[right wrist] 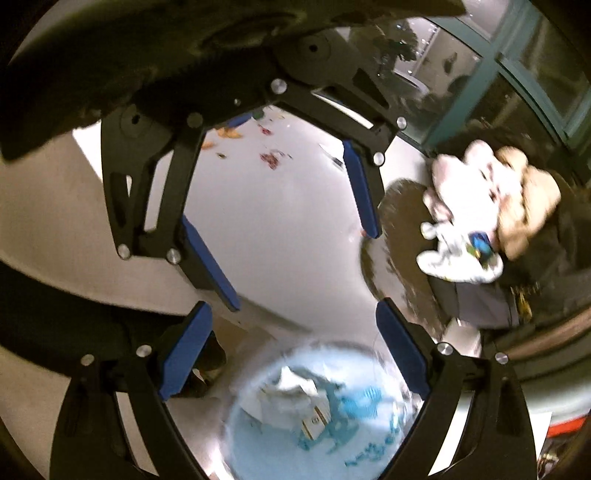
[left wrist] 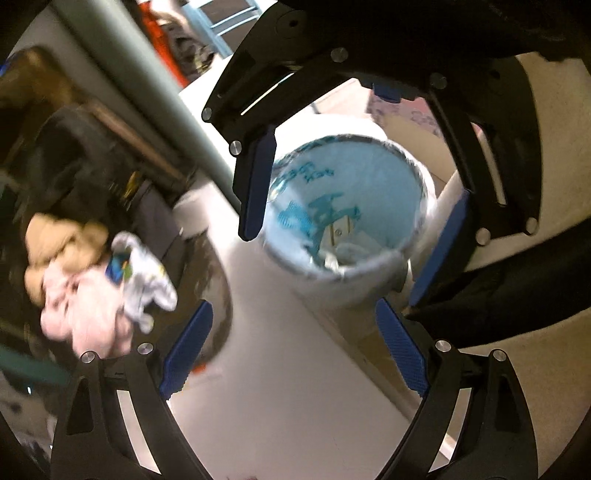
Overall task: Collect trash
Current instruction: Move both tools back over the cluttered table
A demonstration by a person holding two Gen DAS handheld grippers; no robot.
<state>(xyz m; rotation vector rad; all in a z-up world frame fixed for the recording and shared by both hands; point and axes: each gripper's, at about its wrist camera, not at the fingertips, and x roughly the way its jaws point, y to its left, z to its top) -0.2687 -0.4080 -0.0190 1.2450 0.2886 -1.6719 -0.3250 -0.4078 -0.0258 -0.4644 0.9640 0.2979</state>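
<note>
A white trash bin lined with a light blue printed bag stands on the floor beside a white table. Crumpled paper and a small carton lie in the bin. My left gripper is open and empty, above the table edge, facing the bin. My right gripper is open and empty, right over the bin; it shows in the left wrist view, open above the bin mouth. The left gripper shows in the right wrist view. Small scraps of trash lie on the far tabletop.
A dark chair holds stuffed toys, also in the right wrist view, close to the table edge. A green post and dark glass stand behind. A blue chair is in the far background.
</note>
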